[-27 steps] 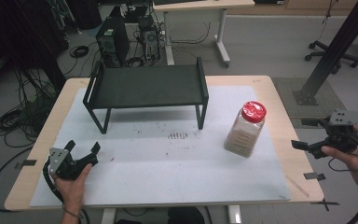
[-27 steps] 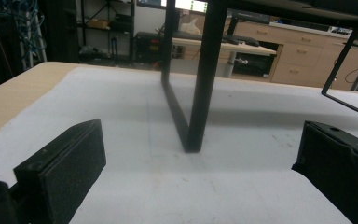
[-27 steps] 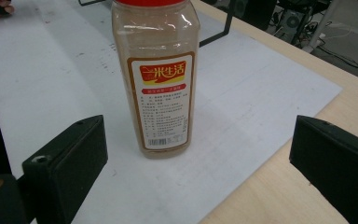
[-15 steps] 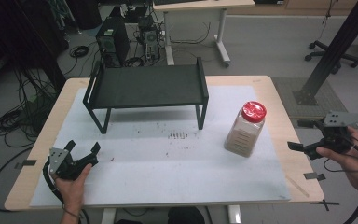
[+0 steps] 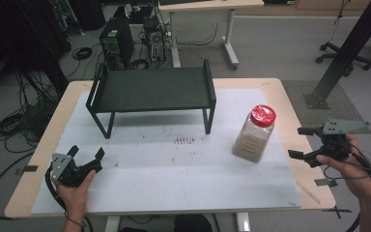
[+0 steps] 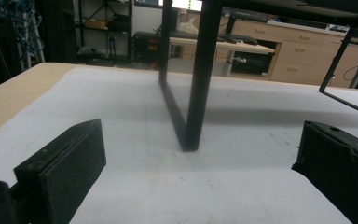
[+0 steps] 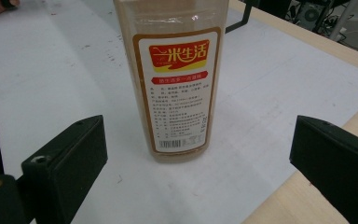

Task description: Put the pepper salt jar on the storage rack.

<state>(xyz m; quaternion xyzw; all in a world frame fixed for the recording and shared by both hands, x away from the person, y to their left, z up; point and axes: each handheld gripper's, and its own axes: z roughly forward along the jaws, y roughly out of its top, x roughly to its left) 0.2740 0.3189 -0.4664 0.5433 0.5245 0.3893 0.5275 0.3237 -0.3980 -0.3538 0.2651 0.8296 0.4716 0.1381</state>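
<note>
Well apart, right gripper (image 5: 301, 142), jar (image 5: 255, 133)

— Anything readable here?

— Just the label (image 7: 177, 91) on the jar (image 7: 170, 79) seen in the right gripper view. Its red banner carries yellow Chinese characters, 一米生活.

— And below that?

— A smaller red strip and rows of fine print, too small to make out, then a barcode near the bottom edge.

— Any numbers?

— None legible.
</note>
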